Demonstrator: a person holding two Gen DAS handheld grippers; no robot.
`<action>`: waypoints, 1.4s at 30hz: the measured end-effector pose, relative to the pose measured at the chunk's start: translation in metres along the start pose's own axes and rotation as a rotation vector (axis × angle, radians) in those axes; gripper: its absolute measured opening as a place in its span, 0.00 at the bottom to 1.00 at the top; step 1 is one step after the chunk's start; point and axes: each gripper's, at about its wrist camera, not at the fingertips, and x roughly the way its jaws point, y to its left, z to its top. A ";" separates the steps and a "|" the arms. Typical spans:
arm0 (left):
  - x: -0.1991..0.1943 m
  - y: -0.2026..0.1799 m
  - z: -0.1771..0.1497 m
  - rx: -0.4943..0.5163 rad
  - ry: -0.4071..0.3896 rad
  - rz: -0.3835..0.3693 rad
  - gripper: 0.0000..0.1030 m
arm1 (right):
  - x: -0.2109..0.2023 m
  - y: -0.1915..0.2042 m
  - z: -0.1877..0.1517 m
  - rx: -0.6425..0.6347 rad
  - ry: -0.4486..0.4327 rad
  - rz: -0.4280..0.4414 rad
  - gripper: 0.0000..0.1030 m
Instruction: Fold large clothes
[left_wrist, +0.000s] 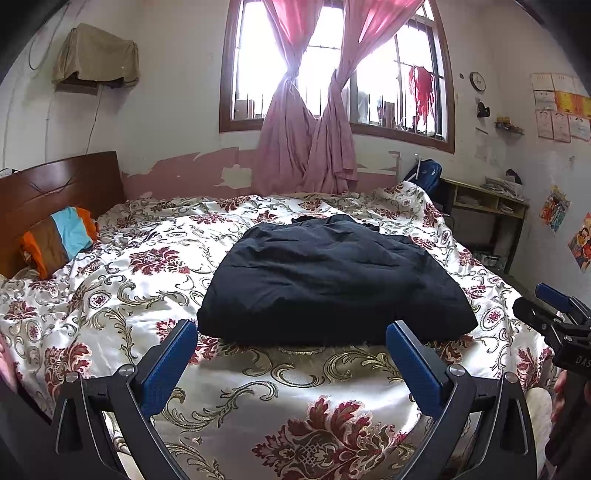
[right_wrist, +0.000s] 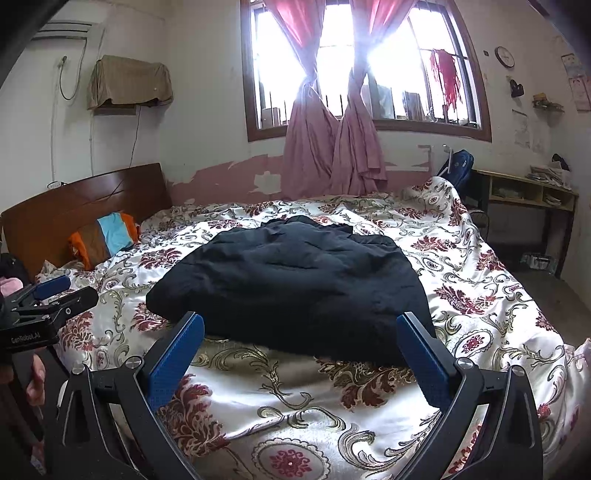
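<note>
The bed's floral quilt (left_wrist: 110, 280) spreads under and ahead of both grippers, a broad soft surface that suits working a bulky piece flat. On it, just ahead of the fingertips and centred between them, lies the dark padded garment (left_wrist: 332, 280), already a compact rectangular bundle with its near edge facing the grippers, so I judge the folding done or nearly so. Far off to the left of both grippers a striped pillow (left_wrist: 59, 240) leans on the headboard, clear of the work. The left gripper (left_wrist: 291, 347) hangs released, jaws spread wide, holding nothing; the right gripper (right_wrist: 301, 339) is likewise spread and empty, both poised short of the garment's near edge
</note>
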 end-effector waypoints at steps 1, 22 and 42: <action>0.000 0.000 0.000 -0.001 0.000 0.000 1.00 | 0.000 0.000 0.000 0.000 -0.001 0.000 0.98; 0.002 0.000 0.000 0.001 0.007 0.000 1.00 | 0.007 0.002 -0.005 0.014 0.019 0.000 0.98; 0.002 0.000 0.000 0.004 0.009 0.001 1.00 | 0.009 0.002 -0.006 0.018 0.023 0.000 0.98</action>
